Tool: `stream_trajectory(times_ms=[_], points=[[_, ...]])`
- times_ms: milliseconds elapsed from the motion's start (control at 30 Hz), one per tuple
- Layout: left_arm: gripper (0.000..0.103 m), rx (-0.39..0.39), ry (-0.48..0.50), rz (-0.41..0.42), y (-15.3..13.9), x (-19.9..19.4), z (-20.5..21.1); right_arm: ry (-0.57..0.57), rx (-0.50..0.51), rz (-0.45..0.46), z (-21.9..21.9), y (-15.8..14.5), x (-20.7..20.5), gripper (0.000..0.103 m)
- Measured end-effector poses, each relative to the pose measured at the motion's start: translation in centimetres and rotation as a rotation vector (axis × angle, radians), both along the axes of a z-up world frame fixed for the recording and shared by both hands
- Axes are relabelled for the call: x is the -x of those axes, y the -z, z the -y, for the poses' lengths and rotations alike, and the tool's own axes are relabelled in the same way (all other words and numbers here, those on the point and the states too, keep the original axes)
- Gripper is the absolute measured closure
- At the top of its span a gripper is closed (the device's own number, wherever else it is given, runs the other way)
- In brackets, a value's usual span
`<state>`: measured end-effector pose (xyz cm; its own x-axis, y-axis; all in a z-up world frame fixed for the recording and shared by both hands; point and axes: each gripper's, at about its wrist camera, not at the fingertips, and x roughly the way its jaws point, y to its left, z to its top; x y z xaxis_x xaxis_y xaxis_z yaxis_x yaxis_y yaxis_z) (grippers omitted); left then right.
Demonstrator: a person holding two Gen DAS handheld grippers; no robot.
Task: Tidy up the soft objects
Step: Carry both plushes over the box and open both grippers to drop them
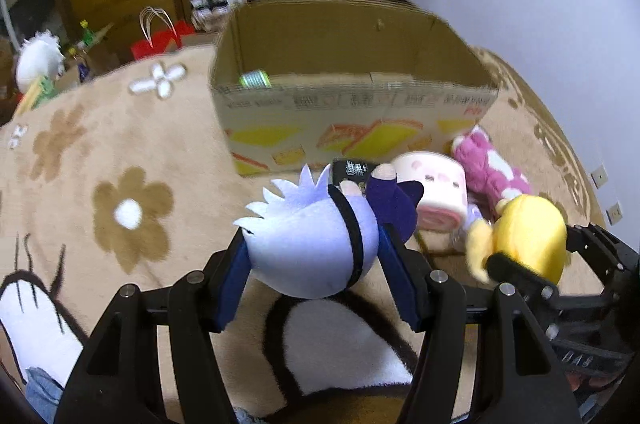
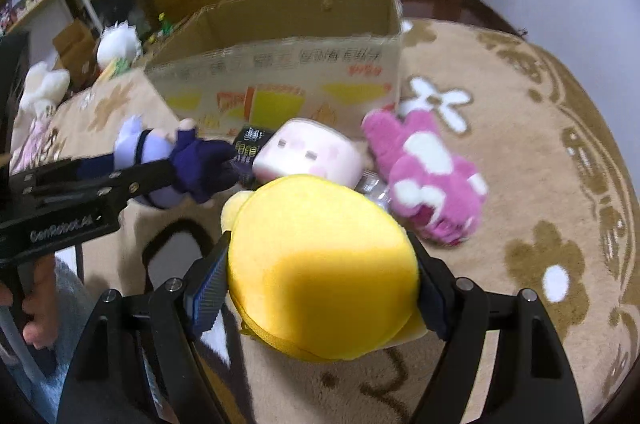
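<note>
Left wrist view
Left gripper [image 1: 316, 264]: its blue pads pinch the pale-lilac head of a doll [image 1: 312, 252], one pad on each side; the doll's dark-blue body points away toward the box.
Right gripper [image 1: 532, 260]: seen at the right, clamped on a yellow plush [image 1: 528, 236].
Cardboard box [image 1: 352, 95]: open-topped, standing on the beige flower rug [image 1: 112, 159] beyond the doll; a small green thing lies inside at its left end.
Other toys: a pink-and-white block plush [image 1: 436, 191] and a magenta plush [image 1: 488, 163] lie on the rug in front of the box's right corner.

Right wrist view
Right gripper [image 2: 320, 292]: both pads press the sides of the round yellow plush [image 2: 324, 272], which fills the gap between them.
Left gripper [image 2: 136, 175]: reaches in from the left, closed on the doll [image 2: 168, 151].
Block plush [image 2: 308, 151]: on the rug just before the box [image 2: 288, 63], touching a dark packet [image 2: 250, 143].
Magenta plush [image 2: 428, 175]: lying to the right of the block plush, near the box's right corner.
Hand [image 2: 36, 308]: at the left edge, gripping the left tool's handle.
</note>
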<state>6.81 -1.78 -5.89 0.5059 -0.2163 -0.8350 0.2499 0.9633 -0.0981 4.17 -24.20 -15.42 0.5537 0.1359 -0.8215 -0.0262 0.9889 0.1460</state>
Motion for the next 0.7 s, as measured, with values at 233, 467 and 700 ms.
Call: stream_trajectory(times_ms=[233, 467, 700], points=[[0.042, -0.012, -0.015, 0.246, -3.6, 1.5, -0.2, 0.060, -0.038, 0.140, 2.0, -2.9, 0.3, 0.019], [0.042, -0.030, -0.010, 0.410, -6.1, 1.9, -0.2, 0.081, -0.055, 0.287, 3.0, -6.2, 0.0, 0.019], [0.042, -0.045, -0.020, 0.487, -7.3, 0.9, 0.1, 0.077, -0.011, 0.380, 2.8, -9.0, -1.2, 0.019]])
